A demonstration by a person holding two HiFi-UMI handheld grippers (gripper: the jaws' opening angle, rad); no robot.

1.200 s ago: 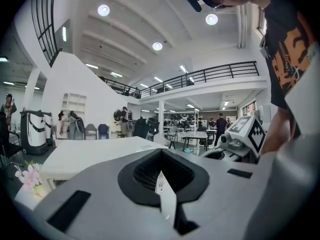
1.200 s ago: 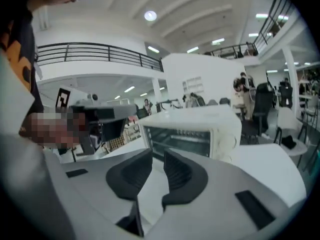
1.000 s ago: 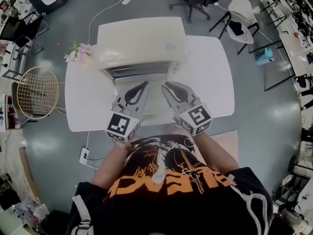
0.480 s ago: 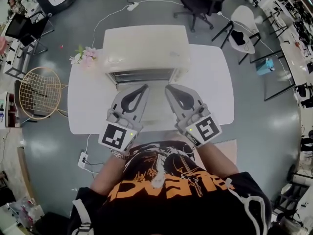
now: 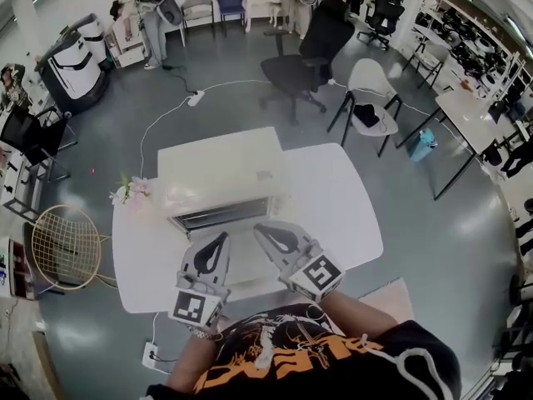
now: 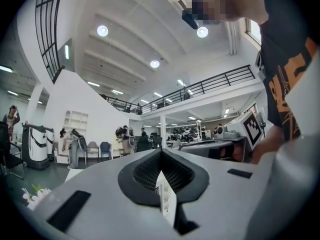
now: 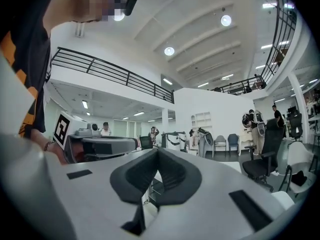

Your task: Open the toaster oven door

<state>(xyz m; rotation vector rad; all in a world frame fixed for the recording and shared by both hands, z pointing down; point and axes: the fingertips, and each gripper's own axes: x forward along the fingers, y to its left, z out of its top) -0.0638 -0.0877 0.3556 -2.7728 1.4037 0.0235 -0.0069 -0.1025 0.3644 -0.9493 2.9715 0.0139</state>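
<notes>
- Grey floor [image 5: 441, 248] all round, cables across it, power strip [image 5: 153, 357] by the table's near-left corner.
- White table [image 5: 333, 198] at centre of the head view, person standing at its near edge.
- Black shirt with orange print [image 5: 316, 361] fills the bottom of the head view.
- Cream toaster oven [image 5: 218, 169] sits on the left-centre of the table, dark slatted front facing the person. Can't tell from here whether the door is up or dropped flat.
- Black office chair [image 5: 306, 52] and white chair [image 5: 371, 98] are behind the table, well apart from it.
- Gold wire basket chair [image 5: 67, 248] is left of the table.
- Left gripper [image 5: 221, 237] is over the table just in front of the oven's front, tip pointing at it. In the left gripper view [image 6: 160, 153] the jaw tips meet, nothing clamped; a white strip of something shows through the hollow behind them.
- Right gripper [image 5: 260, 227] is beside the left, also aimed at the oven front. In the right gripper view [image 7: 156, 150] the jaws are pressed together, holding nothing.
- Contact with the oven: can't tell for either.
- Pink flowers [image 5: 129, 192] lie on the table just left of the oven.
</notes>
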